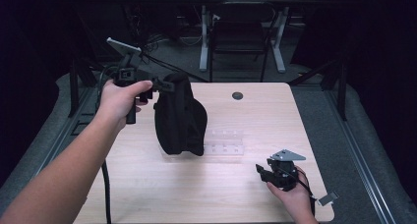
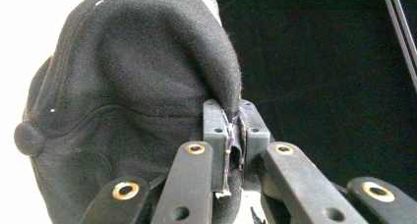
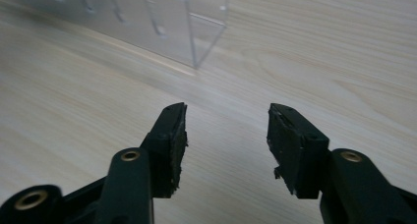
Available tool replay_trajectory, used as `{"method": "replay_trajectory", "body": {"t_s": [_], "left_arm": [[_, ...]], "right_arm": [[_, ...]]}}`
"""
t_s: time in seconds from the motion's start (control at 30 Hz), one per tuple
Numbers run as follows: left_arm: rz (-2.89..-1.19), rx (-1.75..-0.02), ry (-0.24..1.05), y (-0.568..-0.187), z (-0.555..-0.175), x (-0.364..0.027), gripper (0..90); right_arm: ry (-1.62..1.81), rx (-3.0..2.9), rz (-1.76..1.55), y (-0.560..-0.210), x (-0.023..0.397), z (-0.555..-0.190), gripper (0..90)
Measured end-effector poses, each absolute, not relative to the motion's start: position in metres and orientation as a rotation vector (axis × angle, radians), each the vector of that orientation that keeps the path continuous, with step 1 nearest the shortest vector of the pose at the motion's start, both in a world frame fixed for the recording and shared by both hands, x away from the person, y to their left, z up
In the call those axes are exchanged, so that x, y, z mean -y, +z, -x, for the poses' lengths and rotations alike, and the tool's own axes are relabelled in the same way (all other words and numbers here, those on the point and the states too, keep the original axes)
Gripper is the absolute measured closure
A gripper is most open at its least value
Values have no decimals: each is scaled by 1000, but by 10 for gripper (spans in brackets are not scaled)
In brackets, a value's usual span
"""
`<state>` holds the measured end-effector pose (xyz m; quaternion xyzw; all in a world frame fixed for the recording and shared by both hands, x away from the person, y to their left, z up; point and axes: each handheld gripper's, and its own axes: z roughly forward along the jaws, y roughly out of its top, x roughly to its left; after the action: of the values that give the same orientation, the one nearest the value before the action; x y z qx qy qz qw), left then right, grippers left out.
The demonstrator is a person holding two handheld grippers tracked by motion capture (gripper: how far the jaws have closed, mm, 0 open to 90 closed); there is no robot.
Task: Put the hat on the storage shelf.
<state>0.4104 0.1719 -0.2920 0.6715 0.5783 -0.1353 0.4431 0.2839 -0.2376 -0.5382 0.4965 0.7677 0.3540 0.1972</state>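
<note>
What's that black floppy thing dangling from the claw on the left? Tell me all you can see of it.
It is a black cap of soft, felt-like cloth, with stitched panel seams and a cloth button on its crown. The left claw is shut on a fold of its edge and holds it up, so it hangs limp above the wooden table, in front of a clear plastic rack. Whether its lowest part touches the table cannot be told.

The cap (image 1: 179, 116) hangs above the left half of the desk (image 1: 255, 194), pinched at its upper edge by the left gripper (image 1: 167, 84), which comes in from the left. Just right of the cap's lower part, a clear plastic rack (image 1: 223, 143) stands on the desk near its middle. The right gripper (image 1: 260, 171) sits low over the desk's near right corner, in front of the rack and well apart from the cap.
</note>
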Motion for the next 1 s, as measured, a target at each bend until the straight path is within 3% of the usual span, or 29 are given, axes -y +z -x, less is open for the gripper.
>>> {"method": "replay_trajectory", "body": {"t_s": [1.0], "left_arm": [[-1651,-1440,-329,-292,-416,-168,852]], "right_arm": [[1111,-2297,-1172,-502,158,-305,558]]}}
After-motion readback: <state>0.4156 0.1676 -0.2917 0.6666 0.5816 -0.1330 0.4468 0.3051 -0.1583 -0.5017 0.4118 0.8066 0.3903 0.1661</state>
